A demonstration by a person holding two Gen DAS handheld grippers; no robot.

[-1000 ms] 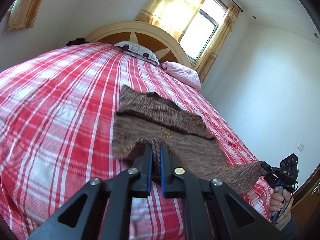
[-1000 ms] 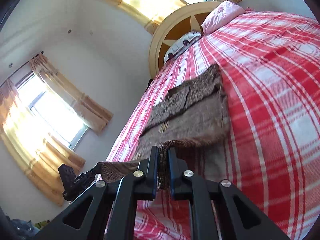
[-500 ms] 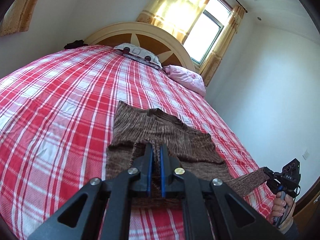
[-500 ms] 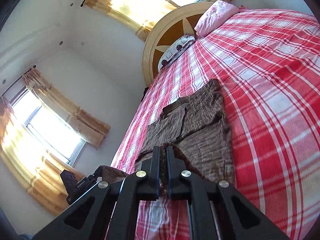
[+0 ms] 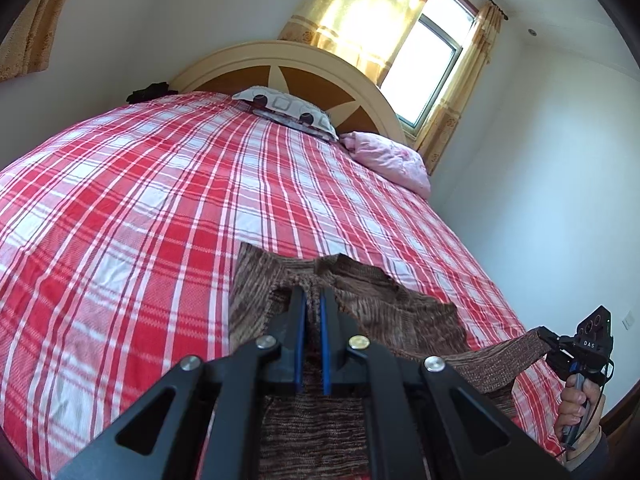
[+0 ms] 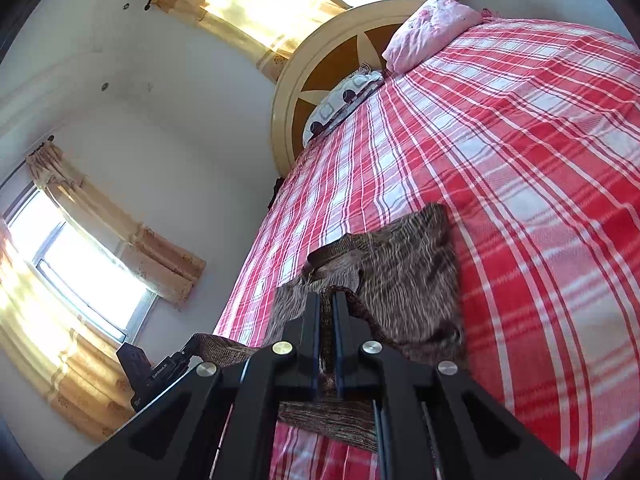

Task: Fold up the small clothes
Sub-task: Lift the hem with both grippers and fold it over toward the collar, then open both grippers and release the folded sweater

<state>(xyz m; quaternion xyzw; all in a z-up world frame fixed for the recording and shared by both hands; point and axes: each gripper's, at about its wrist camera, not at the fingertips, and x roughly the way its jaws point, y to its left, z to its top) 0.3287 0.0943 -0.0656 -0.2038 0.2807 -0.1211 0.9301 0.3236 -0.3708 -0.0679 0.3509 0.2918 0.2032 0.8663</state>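
The left claw (image 5: 311, 300) is pinched tight on the near hem of a brown knitted garment (image 5: 384, 316), its blue-lined fingers (image 5: 299, 332) almost meeting with a fold of knit caught between them; the right claw (image 6: 327, 304) is pressed together the same way on the other end of that hem, cloth showing dark in the narrow slot between its pads. In the left view the right claw (image 5: 560, 350) shows low at the right edge, gripped by a hand (image 5: 576, 412) in a dark sleeve, with a band of knit stretched taut from it across to the left claw; in the right view the left claw (image 6: 182, 358) sits low on the left, the same band running between them. Ahead of both claws the rest of the garment lies flat on a red and white checked bedspread (image 5: 140, 220), its far edge straight and its collar end bunched just past the fingertips (the hem hangs lifted, clear of the bed, under the claws). Beyond the garment the bedspread is bare all the way to a patterned pillow (image 5: 288, 110) and a pink pillow (image 5: 388, 156) against a rounded headboard (image 5: 320, 80); to the left of the left claw lies broad open cloth; to the right of it the bed edge falls away close to a white wall (image 5: 540, 160). Curtained windows (image 5: 420, 60) stand behind the headboard.
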